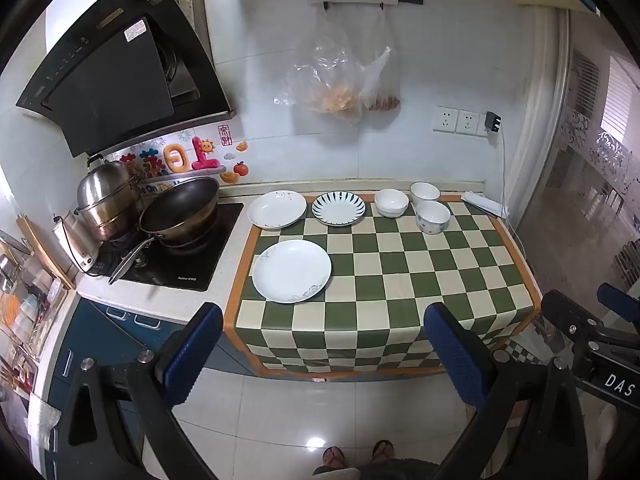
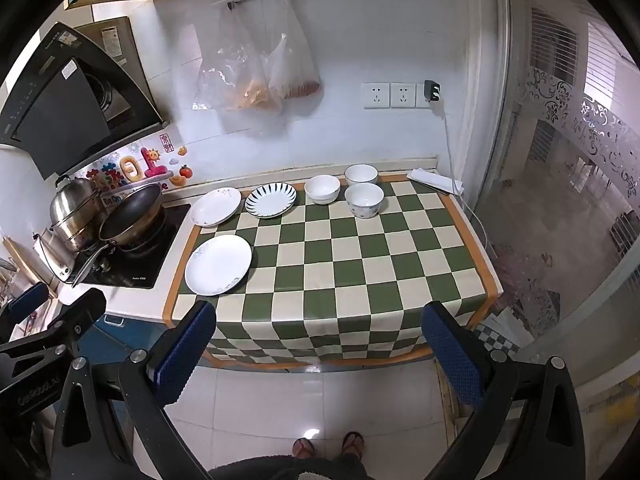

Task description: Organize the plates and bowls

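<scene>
- While nothing is stacked yet, the sorting looks barely begun: three plates and three bowls lie singly on the green-and-cream checked cloth [image 1: 400, 272].
- Nearest is a large white round plate [image 1: 291, 271]; behind it sit a second white plate [image 1: 277, 209] and a blue-striped plate [image 1: 338, 208].
- Three small white ceramic bowls [image 1: 432, 216] cluster at the back right, close together.
- Both the left gripper [image 1: 324, 356] and the right gripper [image 2: 320, 356] stand wide apart and empty, hovering off the counter's front edge, well apart from all the crockery.
- Judging by this, all gathering remains.
</scene>
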